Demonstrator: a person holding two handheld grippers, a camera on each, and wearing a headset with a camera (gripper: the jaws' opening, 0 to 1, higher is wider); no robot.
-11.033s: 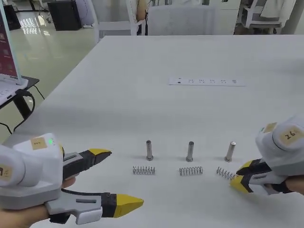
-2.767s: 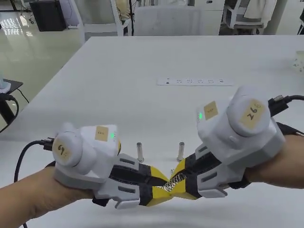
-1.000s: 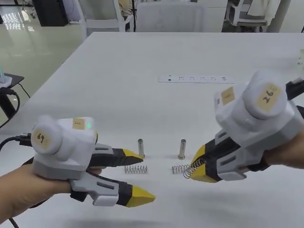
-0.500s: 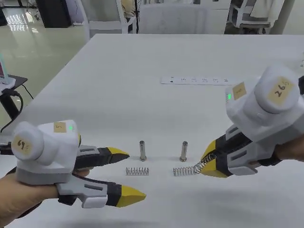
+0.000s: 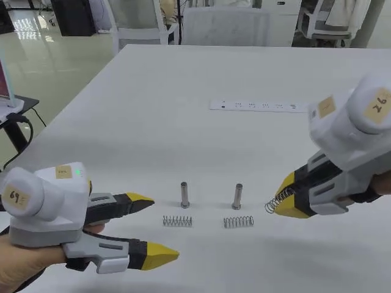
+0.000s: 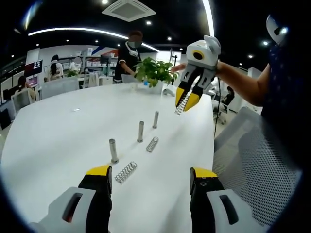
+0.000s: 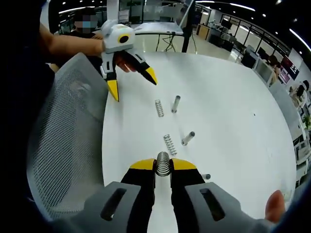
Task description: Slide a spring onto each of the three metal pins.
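Observation:
Two upright metal pins (image 5: 184, 194) (image 5: 237, 196) stand on the white table (image 5: 201, 140); my right gripper hides where a third would be. All three pins (image 6: 113, 150) (image 6: 140, 131) (image 6: 155, 119) appear in the left gripper view. A loose spring (image 5: 177, 221) lies in front of the left pin, another (image 5: 238, 221) in front of the middle one. My right gripper (image 5: 284, 201) hovers above the table at the right, shut on a third spring (image 7: 164, 162) that sticks out of its tips. My left gripper (image 5: 153, 227) is open at the lower left, holding nothing.
A white power strip (image 5: 256, 106) lies further back on the table. Chairs (image 5: 226, 24) stand beyond the far edge. A mesh chair (image 7: 68, 131) sits close to the near table edge. A potted plant (image 6: 153, 72) stands past the pins, with a person (image 6: 129, 58) behind it.
My right gripper has moved right and slightly up with the spring still in it. My left gripper has stayed open at the lower left.

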